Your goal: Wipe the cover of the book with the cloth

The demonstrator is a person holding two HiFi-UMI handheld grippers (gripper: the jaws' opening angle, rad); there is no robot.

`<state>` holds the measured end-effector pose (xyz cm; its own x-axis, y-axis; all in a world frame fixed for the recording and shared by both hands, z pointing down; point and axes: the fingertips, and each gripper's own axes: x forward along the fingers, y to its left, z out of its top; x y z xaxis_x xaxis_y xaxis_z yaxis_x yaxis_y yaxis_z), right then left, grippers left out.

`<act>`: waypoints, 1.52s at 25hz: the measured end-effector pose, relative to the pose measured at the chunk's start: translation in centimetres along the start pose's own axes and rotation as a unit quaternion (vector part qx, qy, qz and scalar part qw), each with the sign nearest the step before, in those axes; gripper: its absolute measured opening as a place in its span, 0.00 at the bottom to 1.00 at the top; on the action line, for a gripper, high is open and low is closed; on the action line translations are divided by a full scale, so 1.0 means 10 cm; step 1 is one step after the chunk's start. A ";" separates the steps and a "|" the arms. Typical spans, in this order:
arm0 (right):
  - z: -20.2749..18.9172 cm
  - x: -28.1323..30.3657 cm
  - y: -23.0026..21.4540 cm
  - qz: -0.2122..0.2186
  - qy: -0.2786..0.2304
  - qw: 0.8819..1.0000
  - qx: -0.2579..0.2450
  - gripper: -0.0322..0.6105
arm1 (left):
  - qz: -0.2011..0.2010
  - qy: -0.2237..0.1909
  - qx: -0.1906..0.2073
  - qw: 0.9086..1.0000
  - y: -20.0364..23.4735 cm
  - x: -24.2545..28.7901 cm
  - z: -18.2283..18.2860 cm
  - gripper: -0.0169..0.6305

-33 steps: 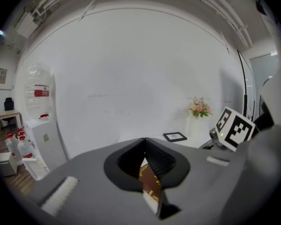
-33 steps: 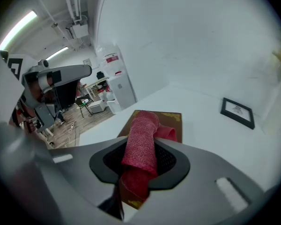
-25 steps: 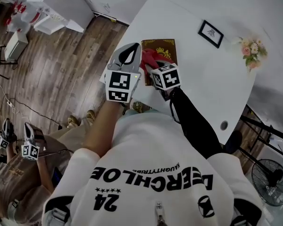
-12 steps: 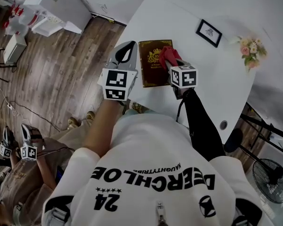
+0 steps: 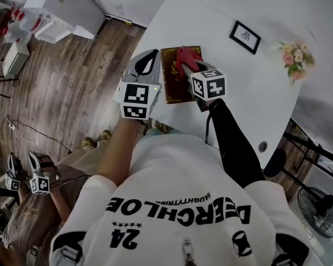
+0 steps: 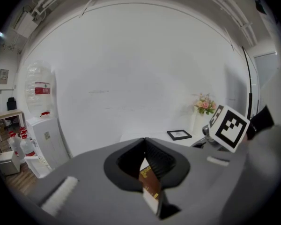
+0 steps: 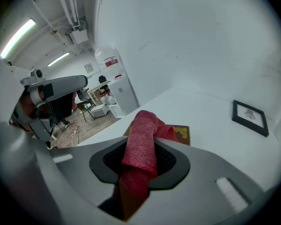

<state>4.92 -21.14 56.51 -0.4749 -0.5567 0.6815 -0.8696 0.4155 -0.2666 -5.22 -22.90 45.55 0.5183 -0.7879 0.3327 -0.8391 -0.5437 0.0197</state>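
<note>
— Which claw has the cloth?

— My right claw (image 7: 141, 161). Its jaws are clamped on the red cloth (image 7: 141, 144), which bulges up between them and drapes forward. My left claw (image 6: 144, 140) has its 2 jaws pressed together with nothing in them.

— And the book?

— The book (image 5: 173, 87) lies flat on the white table (image 5: 250, 98), near my edge, with its long axis running straight away from me. The cloth sits on the far right part of the cover, so the bare cover lies toward me and to the left of the right claw.

— Which hand is nearer?

— The right one, over the book. The left claw hangs just beside the book's left edge; I cannot tell whether it touches. I judge the next stroke should pull back toward me along the long axis.
</note>
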 end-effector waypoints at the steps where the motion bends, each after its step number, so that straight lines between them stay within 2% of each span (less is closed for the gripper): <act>1: 0.05 0.08 0.09 0.010 0.005 1.000 -0.011 0.19 | 0.001 0.001 -0.001 1.000 0.01 0.00 -0.01 0.12; 6: 0.04 0.46 0.42 0.046 0.043 0.998 -0.028 0.19 | 0.011 0.008 -0.002 1.000 0.12 -0.02 -0.03 0.12; 13: -0.05 0.51 0.40 0.049 0.054 0.997 -0.024 0.19 | 0.026 0.013 -0.003 1.000 0.20 -0.10 -0.07 0.12; 17: -0.03 0.46 0.23 0.028 0.053 0.998 -0.023 0.19 | 0.029 0.010 -0.002 1.000 0.23 -0.12 -0.05 0.12; 28: -0.11 0.14 -0.59 -0.047 0.027 0.998 0.027 0.19 | 0.024 0.005 0.002 1.000 0.16 -0.08 -0.05 0.12; 38: -0.05 0.05 -0.60 -0.061 0.014 0.997 0.034 0.19 | 0.021 0.004 0.002 1.000 0.18 -0.13 0.00 0.12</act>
<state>10.01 -23.52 58.81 -0.3609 -0.5797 0.7305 -0.9286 0.2954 -0.2244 -7.34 -22.87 45.13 0.4818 -0.8073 0.3407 -0.8592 -0.5117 0.0023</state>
